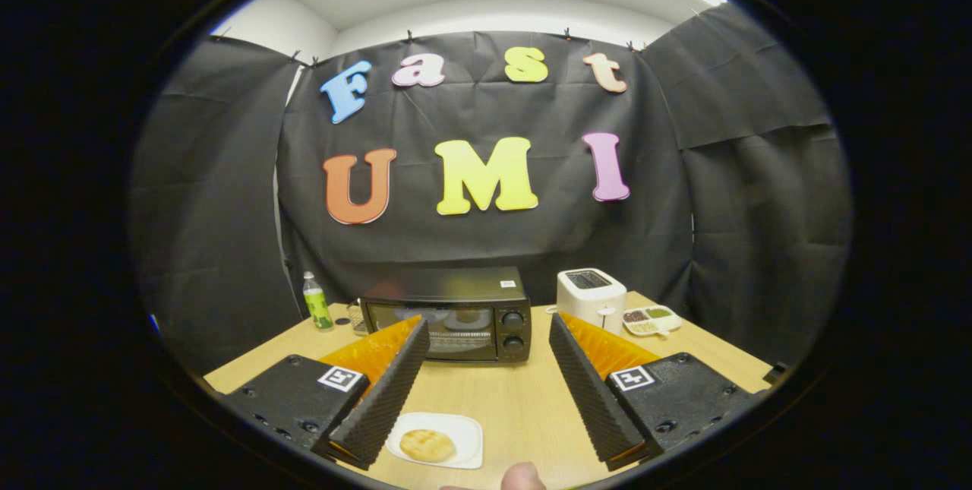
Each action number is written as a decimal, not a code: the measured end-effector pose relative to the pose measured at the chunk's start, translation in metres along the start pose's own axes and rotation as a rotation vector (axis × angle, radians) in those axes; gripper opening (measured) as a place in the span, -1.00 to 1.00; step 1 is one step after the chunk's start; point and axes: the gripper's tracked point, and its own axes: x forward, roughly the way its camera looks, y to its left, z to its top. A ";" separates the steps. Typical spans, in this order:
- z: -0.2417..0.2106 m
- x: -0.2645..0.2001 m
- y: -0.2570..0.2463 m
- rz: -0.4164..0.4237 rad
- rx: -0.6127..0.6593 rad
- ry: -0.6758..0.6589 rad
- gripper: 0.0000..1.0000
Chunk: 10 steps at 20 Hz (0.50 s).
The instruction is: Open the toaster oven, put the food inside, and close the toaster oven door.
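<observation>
Jaws spread, bun [427, 445] on plate [465, 429] between them, toaster oven [448, 314] beyond

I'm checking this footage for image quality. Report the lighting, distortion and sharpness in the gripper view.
Gripper view: even overhead lighting with soft shadows; strong fisheye bending bows the table edges; the toaster oven, its door closed, and the bun on the white plate look sharp; faint reflection on the oven glass; the open gripper frames them.
</observation>
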 end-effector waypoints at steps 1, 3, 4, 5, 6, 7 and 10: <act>0.003 0.007 0.007 0.008 0.006 -0.002 1.00; 0.012 0.026 0.018 0.019 0.016 -0.017 1.00; 0.015 0.038 0.022 0.017 0.010 -0.018 1.00; 0.015 0.050 0.029 0.025 0.012 -0.003 1.00; 0.016 0.062 0.040 0.041 0.022 0.011 1.00; 0.018 0.073 0.048 0.049 0.028 0.025 1.00; 0.020 0.113 0.068 0.059 0.014 0.035 1.00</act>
